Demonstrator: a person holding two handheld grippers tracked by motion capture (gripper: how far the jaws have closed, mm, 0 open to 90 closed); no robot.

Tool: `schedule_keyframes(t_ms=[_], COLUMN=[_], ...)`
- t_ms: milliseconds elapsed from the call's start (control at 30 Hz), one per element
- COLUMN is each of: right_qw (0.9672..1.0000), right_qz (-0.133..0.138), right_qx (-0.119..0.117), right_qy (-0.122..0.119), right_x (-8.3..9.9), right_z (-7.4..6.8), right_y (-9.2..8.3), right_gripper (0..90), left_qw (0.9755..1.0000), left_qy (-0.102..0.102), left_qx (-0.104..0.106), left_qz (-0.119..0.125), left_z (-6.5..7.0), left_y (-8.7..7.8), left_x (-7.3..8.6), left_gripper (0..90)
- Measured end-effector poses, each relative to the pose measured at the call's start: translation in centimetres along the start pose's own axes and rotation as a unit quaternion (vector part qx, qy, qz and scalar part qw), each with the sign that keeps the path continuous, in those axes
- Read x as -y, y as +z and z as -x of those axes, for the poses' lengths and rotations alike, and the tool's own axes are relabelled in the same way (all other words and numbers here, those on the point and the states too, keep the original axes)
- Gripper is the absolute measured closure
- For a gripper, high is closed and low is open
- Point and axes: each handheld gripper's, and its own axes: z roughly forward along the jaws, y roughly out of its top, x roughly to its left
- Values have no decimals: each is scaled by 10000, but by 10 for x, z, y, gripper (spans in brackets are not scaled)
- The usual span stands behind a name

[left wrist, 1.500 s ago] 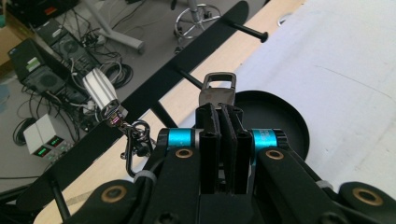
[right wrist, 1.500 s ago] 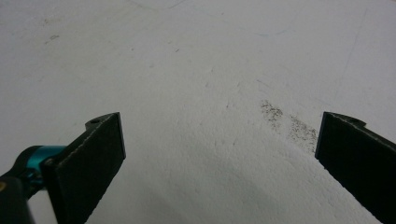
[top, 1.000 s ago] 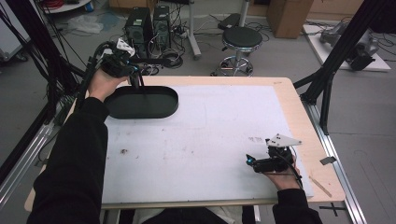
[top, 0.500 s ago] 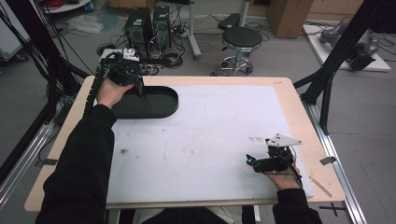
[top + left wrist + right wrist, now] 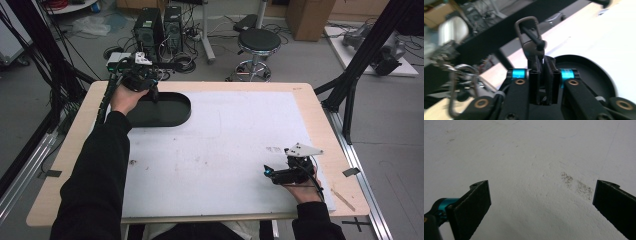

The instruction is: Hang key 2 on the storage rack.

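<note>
White mat point(image 5: 220, 145): bare across centre and right, open passage there. Far-left corner blocked by black oval tray point(image 5: 167, 110), with the left gripper point(image 5: 150, 92) and its arm over the tray's left end. Right gripper point(image 5: 280, 175) sits at the near-right edge.

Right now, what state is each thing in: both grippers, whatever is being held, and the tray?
left gripper: shut on the carabiner, held above the tray's left end.
carabiner: pinched at its base, loop standing up past the jaws, gate looks closed.
black tray: flat on the white mat, at the table's far left; contents hard to tell.
right gripper: open, jaws wide apart, nothing between them, low over the white mat.
</note>
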Motion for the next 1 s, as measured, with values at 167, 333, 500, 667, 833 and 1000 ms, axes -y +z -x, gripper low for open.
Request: schedule_keyframes(t_ms=[167,333,500,667,833,1000], right_qw=[9998,9998,9999,9999,9999,9999], right_qz=[132,131,110,94,115,85], right_qx=[-130,-100,-88,-94,-72,-79], right_qy=[-31,-56,-24,-65,-61,-28], right_x=[-2,-2,-2,-2,-2,-3], right_z=[-3,-4,-3,-4,-3,-4], right_y=[-2,-2,-2,-1,-1,-1], right_gripper=[8,8,8,8,8,8], left_qw=[9977,9940,9870,9809,9833,9850], left_qy=[285,202,-161,-285,-222,-112], left_qx=[609,1066,1537,1841,1756,1681], left_qz=[56,-106,-434,-564,-424,-371], left_z=[12,18,17,18,23,30], left_y=[2,8,12,8,-2,-13], left_x=[1,2,6,7,10,14], left_gripper=[462,250,94,17,17,17])
